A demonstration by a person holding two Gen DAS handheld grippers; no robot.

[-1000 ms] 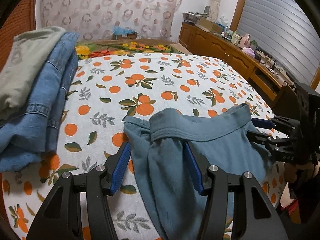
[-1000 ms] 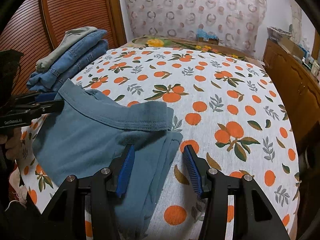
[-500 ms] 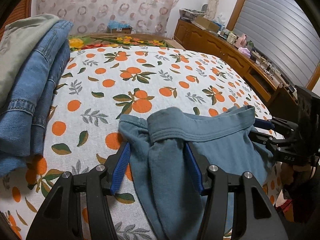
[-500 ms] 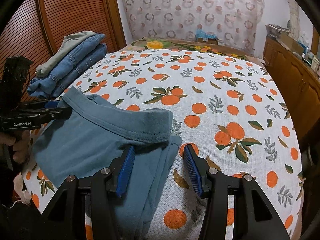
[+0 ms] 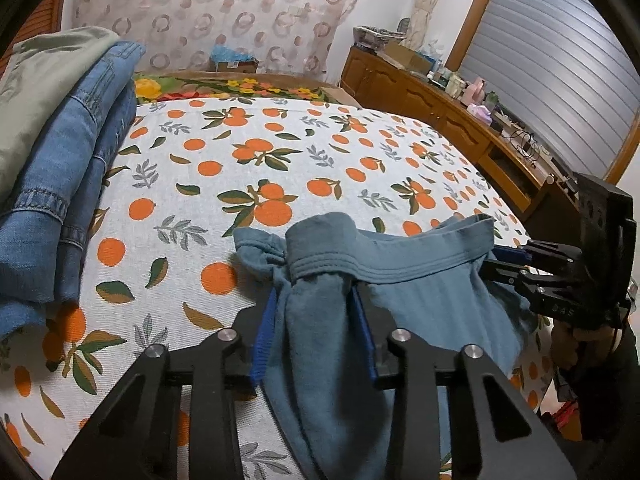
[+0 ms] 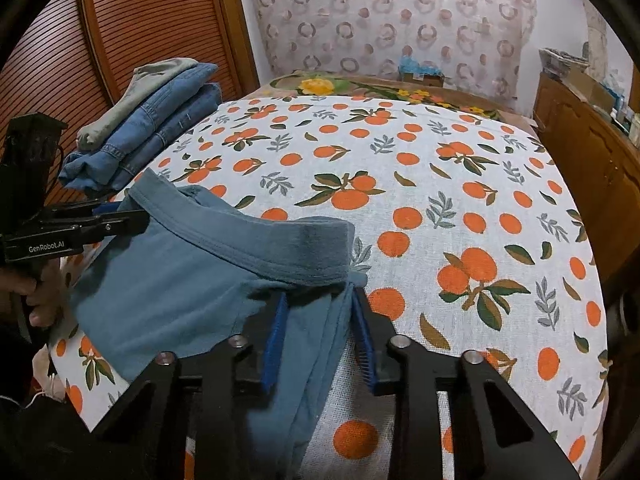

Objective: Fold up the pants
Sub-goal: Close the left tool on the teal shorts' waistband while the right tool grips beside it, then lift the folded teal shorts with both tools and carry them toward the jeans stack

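We see the blue-grey pants lying at the near edge of the bed, waistband lifted off the orange-print sheet and stretched between the two tongs. The left gripper has a bunched corner of the waistband between its blue pads, and its jaws are closing on that cloth, which already fills the gap from pad to pad. The right gripper has the other corner of the waistband between its pads, and its jaws are closing too; the folded cloth lies against the left pad, and whether the right pad presses on it we cannot tell. A hand grips the left gripper's handle at the edge of the right wrist view. Outward from the pants, the sheet beyond them is bare across the middle of the bed. On the bed's left side, well apart from the pants, sits a stack of folded clothes: blue jeans with a grey-green garment on top. Behind the stack stands a slatted wooden door. At the head of the bed are a flowered cover and a wall with ringed wallpaper. Along the bed's right side runs a wooden cabinet crowded with small things, under a shuttered window.
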